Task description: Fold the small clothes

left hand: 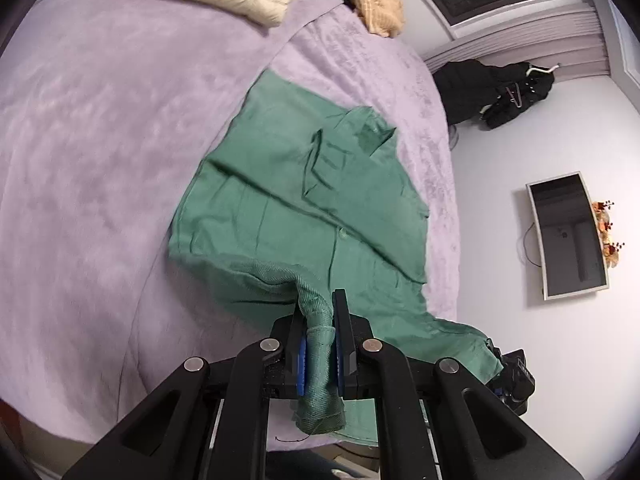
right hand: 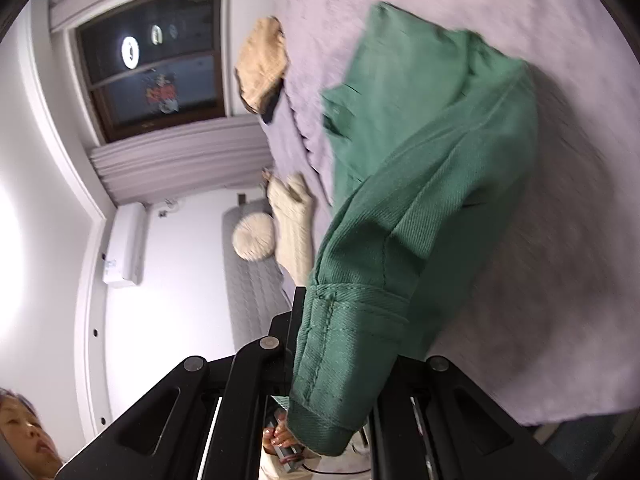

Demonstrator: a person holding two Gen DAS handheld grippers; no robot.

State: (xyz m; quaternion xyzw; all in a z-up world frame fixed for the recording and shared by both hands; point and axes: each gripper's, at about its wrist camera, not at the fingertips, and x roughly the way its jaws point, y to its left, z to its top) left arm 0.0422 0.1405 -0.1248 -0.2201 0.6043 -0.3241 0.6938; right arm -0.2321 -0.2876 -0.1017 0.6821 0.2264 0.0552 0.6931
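A green twill button-up shirt [left hand: 304, 200] lies spread at centre frame on the lilac plush bedspread [left hand: 100, 140], the left gripper [left hand: 320, 354] pinching one bunched cuff between blue pads, the right gripper [right hand: 332, 344] clamped on the other cuff at lower centre.

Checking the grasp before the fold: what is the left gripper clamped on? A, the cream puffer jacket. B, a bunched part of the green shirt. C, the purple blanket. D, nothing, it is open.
B: in the left wrist view the left gripper pinches a bunched part of the green shirt between its blue pads.
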